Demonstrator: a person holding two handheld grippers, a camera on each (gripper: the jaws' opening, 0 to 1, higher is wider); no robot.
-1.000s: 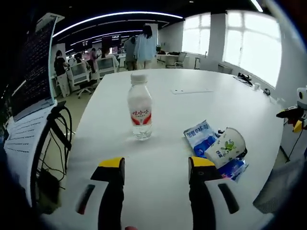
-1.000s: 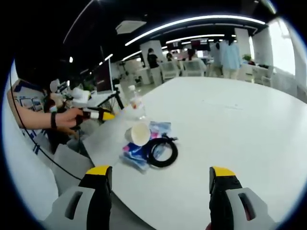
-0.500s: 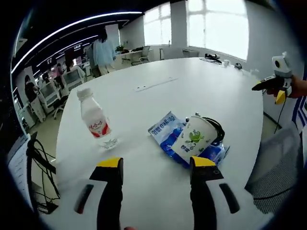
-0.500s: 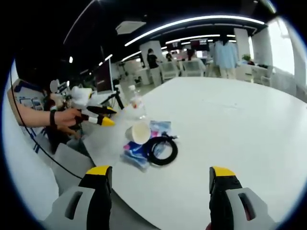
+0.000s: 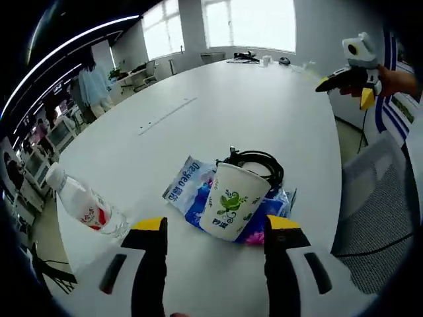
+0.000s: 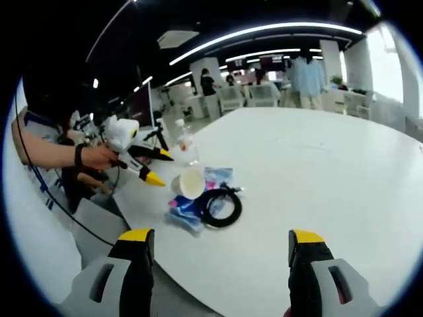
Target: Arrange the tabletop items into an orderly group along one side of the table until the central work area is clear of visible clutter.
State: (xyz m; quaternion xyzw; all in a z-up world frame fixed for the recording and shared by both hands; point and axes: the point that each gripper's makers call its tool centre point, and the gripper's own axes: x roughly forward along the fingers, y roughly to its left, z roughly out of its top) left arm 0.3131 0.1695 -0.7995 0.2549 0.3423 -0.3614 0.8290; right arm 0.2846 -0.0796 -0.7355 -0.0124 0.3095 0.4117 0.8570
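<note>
I see a white table (image 5: pixel 277 112). Near its edge lies a blue packet (image 5: pixel 188 188), with a black cable coil (image 5: pixel 261 162) and a tipped paper cup (image 5: pixel 228 201) resting on it. A water bottle (image 5: pixel 82 208) lies left. My left gripper (image 5: pixel 215 228) hovers by the cup, jaws apart, empty. My right gripper (image 6: pixel 221 241) stays well back, jaws apart, empty.
</note>
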